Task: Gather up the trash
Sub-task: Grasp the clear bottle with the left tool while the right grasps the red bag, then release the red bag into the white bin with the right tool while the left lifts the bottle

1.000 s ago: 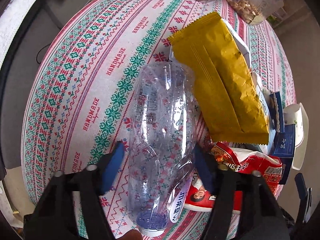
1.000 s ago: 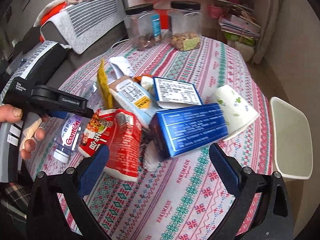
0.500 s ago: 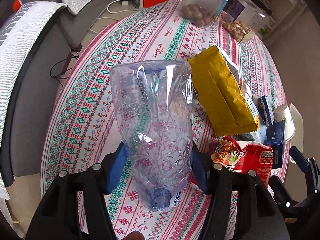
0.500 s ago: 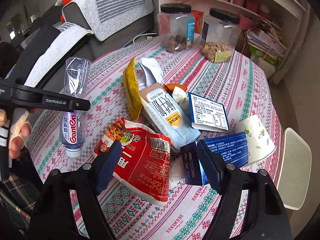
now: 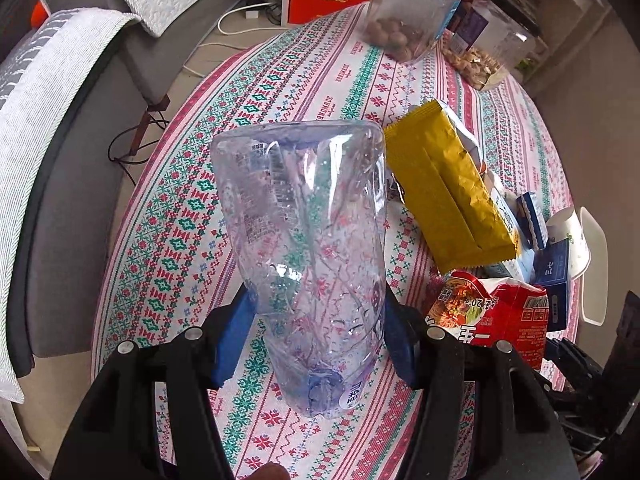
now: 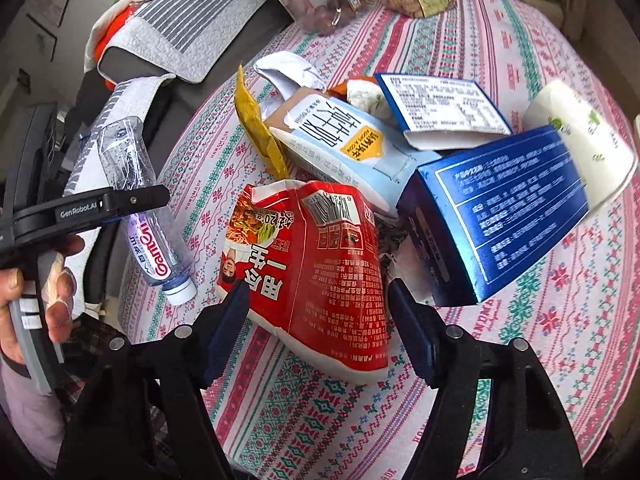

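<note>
Trash lies heaped on the patterned tablecloth (image 6: 520,320) of the round table, and you have a gripper in each hand over it. Your left gripper (image 5: 316,344) pinches a clear plastic bottle (image 5: 304,232) low on its body, cap end down, blue pads (image 5: 230,344) pressed against both sides; in the right wrist view the same bottle (image 6: 140,208) hangs tilted, clear of the cloth, at the table's left edge, with your left hand (image 6: 52,280) wrapped round the handle. Your right gripper (image 6: 316,328) points steeply down at a red instant-noodle packet (image 6: 316,276); its jaws have just been closing and now straddle the packet's near end, one pad at each edge, but you cannot tell from this view whether they are pressing it yet. Just beside the packet on the right a blue carton (image 6: 504,216) lies tilted against the pile. Behind them sit a pale blue milk carton (image 6: 344,148), a yellow snack bag (image 6: 260,132) on edge, a flat blue-and-white box (image 6: 440,112) and a white paper cup (image 6: 580,144) on its side. Two clear jars (image 5: 412,12) stand at the far edge of the table. Beyond the table's left side is a grey sofa (image 5: 72,152) with a striped quilted cover.
</note>
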{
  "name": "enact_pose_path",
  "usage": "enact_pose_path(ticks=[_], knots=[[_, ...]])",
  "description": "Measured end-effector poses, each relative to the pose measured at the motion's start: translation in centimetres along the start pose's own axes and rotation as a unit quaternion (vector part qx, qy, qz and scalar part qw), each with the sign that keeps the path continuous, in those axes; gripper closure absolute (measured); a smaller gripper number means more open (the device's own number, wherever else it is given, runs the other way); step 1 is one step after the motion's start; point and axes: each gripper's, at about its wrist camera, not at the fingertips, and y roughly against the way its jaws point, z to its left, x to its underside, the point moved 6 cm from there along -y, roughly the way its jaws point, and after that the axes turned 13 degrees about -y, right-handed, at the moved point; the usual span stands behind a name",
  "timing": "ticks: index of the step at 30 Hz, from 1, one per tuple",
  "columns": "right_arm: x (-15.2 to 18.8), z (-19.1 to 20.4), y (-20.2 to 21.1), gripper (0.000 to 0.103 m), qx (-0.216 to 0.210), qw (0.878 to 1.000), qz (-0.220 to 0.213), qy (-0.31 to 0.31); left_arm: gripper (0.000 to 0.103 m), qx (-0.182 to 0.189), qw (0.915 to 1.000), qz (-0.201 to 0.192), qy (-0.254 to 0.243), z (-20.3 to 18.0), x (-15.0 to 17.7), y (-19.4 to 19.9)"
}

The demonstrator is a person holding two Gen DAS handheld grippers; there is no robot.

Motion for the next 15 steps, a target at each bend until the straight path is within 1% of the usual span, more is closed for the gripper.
enact_pose_path(ticks=[2,4,6,7,12,15], knots=[[-0.1,-0.4,-0.7,0.039,-0.014,1.0,0.011,-0.021,0.044,0.0,1.0,0.001,-0.002,-0.1,0.1,-0.2],[-0.2,-0.6,-1.4,0.053,-0.022,0.999,0.02,-0.035,0.044,0.001,1.0,0.001,-0.006,-0.3,0.1,-0.4],[-0.2,-0.5,-1.6,0.062,-0.04,0.998,0.021,-0.044,0.044,0.0,1.0,0.0,-0.009,-0.5,0.1,-0.4],[-0.2,-0.4,-1.4,0.065,-0.043,0.998,0.017,-0.044,0.044,0.001,0.9999,-0.002,-0.011,-0.7,0.1,-0.4],[0.0,0.8,-0.1,0.07,-0.029,0.999,-0.006,-0.019,0.044,0.004,0.9996,-0.015,-0.021,-1.2,-0.1,0.0],[0.0,1.6,1.1,0.072,-0.025,0.999,-0.027,0.007,0.044,0.003,0.9995,-0.024,-0.021,-1.3,-0.2,0.3]])
